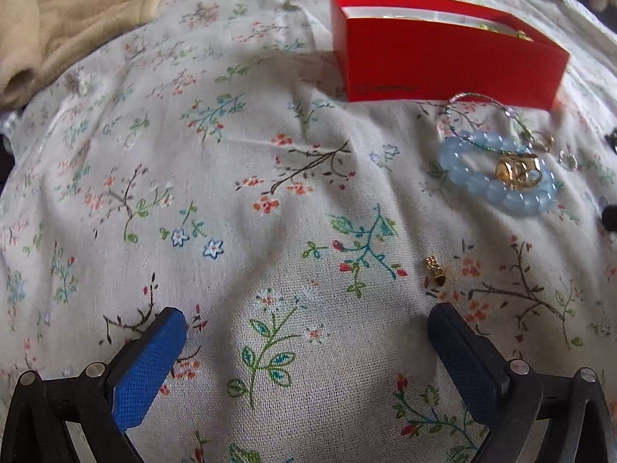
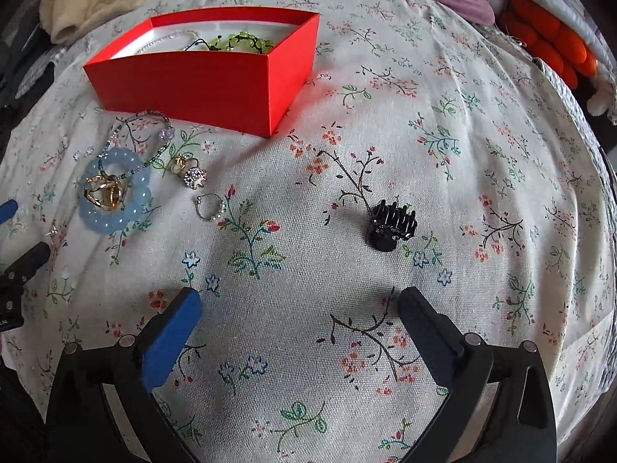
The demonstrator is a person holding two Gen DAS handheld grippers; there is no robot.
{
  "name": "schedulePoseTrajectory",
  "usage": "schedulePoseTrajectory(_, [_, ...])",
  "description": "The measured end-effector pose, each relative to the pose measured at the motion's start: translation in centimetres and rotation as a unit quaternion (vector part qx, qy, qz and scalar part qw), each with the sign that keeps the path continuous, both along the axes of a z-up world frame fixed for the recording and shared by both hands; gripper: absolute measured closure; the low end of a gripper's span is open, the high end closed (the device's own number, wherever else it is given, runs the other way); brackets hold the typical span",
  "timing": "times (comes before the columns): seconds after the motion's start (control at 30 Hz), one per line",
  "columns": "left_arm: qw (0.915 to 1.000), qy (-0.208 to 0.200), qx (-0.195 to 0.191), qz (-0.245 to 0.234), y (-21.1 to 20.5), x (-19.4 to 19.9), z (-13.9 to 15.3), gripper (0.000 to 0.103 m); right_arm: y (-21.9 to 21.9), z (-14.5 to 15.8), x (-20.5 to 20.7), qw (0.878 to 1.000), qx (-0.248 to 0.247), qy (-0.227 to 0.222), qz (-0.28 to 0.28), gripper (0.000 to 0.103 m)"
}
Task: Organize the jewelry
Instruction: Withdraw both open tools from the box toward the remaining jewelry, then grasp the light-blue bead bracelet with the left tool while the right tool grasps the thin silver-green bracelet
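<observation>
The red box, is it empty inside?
No, the red box already holds a green beaded piece and a pale chain in the right wrist view.

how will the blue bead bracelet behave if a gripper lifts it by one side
The blue bead bracelet will probably sag, being strung beads. Its glossy round beads may slip between pads. The gold ring lying inside its loop could get dragged along.

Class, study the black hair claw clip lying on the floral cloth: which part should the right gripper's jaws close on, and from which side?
Come down from above on the black hair claw clip, closing across its rounded hinge body rather than the teeth. The teeth stick up and away, so they would likely slip or snag; the body looks solid and stands clear of other jewelry.
</observation>
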State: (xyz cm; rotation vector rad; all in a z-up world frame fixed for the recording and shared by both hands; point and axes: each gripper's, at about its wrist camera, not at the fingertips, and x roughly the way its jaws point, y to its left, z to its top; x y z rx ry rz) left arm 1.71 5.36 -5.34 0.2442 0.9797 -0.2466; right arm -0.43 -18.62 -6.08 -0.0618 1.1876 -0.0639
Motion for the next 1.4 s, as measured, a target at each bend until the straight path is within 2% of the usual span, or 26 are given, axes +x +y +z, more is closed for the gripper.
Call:
schedulePoseTrajectory(0.13, [0.9999, -0.011, -0.001, 0.009, 0.0, -0.5, 0.0, 0.000, 0.4, 0.0, -0.9, 0.999, -0.009, -0.029, 0.009, 0.000])
schedulePoseTrajectory(0.27, [0.9999, -0.012, 0.000, -0.002, 0.1, -0.4, -0.1, 0.000, 0.4, -0.1, -1.5, 0.999, 0.000, -0.041, 0.021, 0.000])
schedulePoseTrajectory(0.43, [0.9988, -0.009, -0.006, -0.047, -0.5, -0.9, 0.4, 0.002, 0.1, 0.4, -2.2, 0.998, 0.006, -0.048, 0.047, 0.000])
schedulePoseTrajectory(0.67, [0.9942, -0.010, -0.023, -0.105, -2.5, -0.9, 1.5, 0.006, 0.3, 0.6, -1.3, 0.998, 0.013, -0.038, 0.058, 0.000])
schedulePoseTrajectory(0.97, [0.9876, 0.009, -0.070, -0.140, -4.0, 0.7, 2.3, 0.016, 0.6, 0.7, -0.1, 0.997, 0.009, -0.029, 0.066, 0.000])
schedulePoseTrajectory(1.07, [0.9858, 0.023, -0.086, -0.142, -4.6, 1.5, 2.1, 0.024, 0.7, 0.7, 0.0, 0.998, 0.009, -0.027, 0.064, 0.000])
schedulePoseTrajectory(1.17, [0.9838, 0.027, -0.088, -0.154, -5.5, 1.6, 2.1, 0.027, 0.7, 0.9, 0.1, 0.998, 0.011, -0.024, 0.064, 0.000])
schedulePoseTrajectory(1.3, [0.9837, 0.033, -0.093, -0.151, -5.8, 2.4, 2.3, 0.048, 0.6, 1.0, 0.4, 0.998, 0.013, -0.020, 0.061, 0.000])
schedulePoseTrajectory(1.4, [0.9857, 0.033, -0.096, -0.134, -5.4, 3.2, 2.5, 0.055, 0.7, 1.1, 0.5, 0.998, 0.015, -0.019, 0.062, 0.000])
